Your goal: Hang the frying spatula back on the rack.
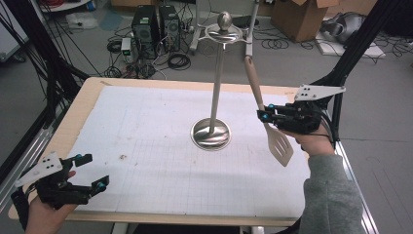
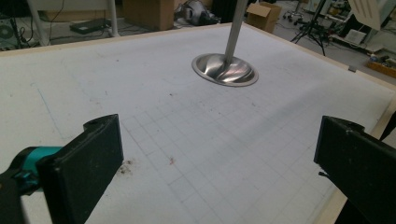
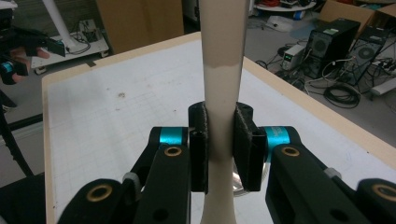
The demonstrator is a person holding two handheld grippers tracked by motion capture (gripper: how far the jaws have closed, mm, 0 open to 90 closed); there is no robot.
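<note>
Left side first: left gripper low at the near left corner of the table, jaws standing wide apart with nothing between them, well away from the work. Centre: metal stand upright on the white gridded mat, round polished base, slim pole, ring of hooks under a ball finial at the top. Right of the stand: slotted spatula held off the table, long axis near vertical, leaning slightly, handle end up and just beside the hook ring, pale slotted blade hanging down below the grip. Right gripper clamped on the spatula's neck, pads pressing both flanks of the shaft in the right gripper view. Handle two-toned, tan wood above, cream below. Judged step: hanging the spatula on the stand; hook ring lying up and to the left of the handle tip, right hand by far the nearer. Whether the handle has a hanging hole cannot be told.
</note>
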